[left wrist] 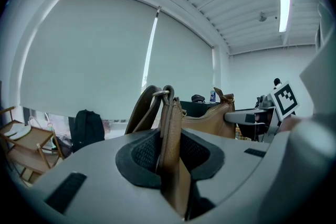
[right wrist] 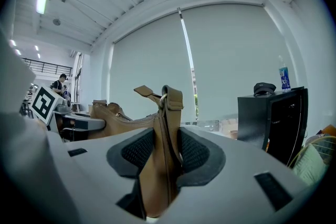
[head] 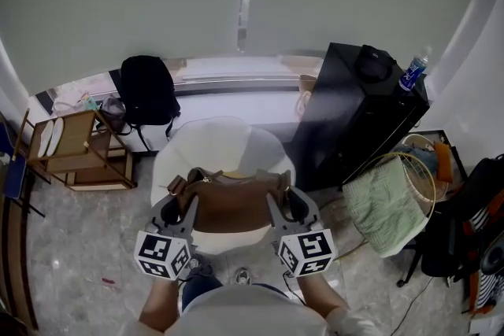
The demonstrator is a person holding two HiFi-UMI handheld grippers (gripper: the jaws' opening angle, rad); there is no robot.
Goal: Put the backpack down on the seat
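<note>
1. Brown leather bag (head: 232, 199) hangs stretched between the two grippers, its long side running left to right across the head view.
2. The left gripper (head: 184, 199) is clamped on the bag's left end. In the left gripper view the dark ribbed pads (left wrist: 140, 153) press on a flat leather tab from both sides, and a metal ring and a strap loop rise just above the jaws.
3. The right gripper (head: 281, 199) is clamped on the bag's right end in the same way. Its own view shows the leather tab pinched upright between the pads (right wrist: 193, 152), with a ring and a folded strap end on top.
4. Both grippers point nearly level and away from the person, side by side, with the bag's body spanning the gap between them.
5. The bag sits over the front half of a round white seat (head: 216, 142). From the head view I cannot tell whether its underside touches the cushion.
6. Behind the seat, a black backpack (head: 146, 90) leans on the window ledge (head: 228, 83).
7. A black cabinet (head: 354, 118) stands just right of the seat, with a blue bottle (head: 413, 73) on its top.
8. A wooden rack (head: 75, 147) stands to the left of the seat, and a green cloth (head: 382, 207) lies over a basket on the right.
</note>
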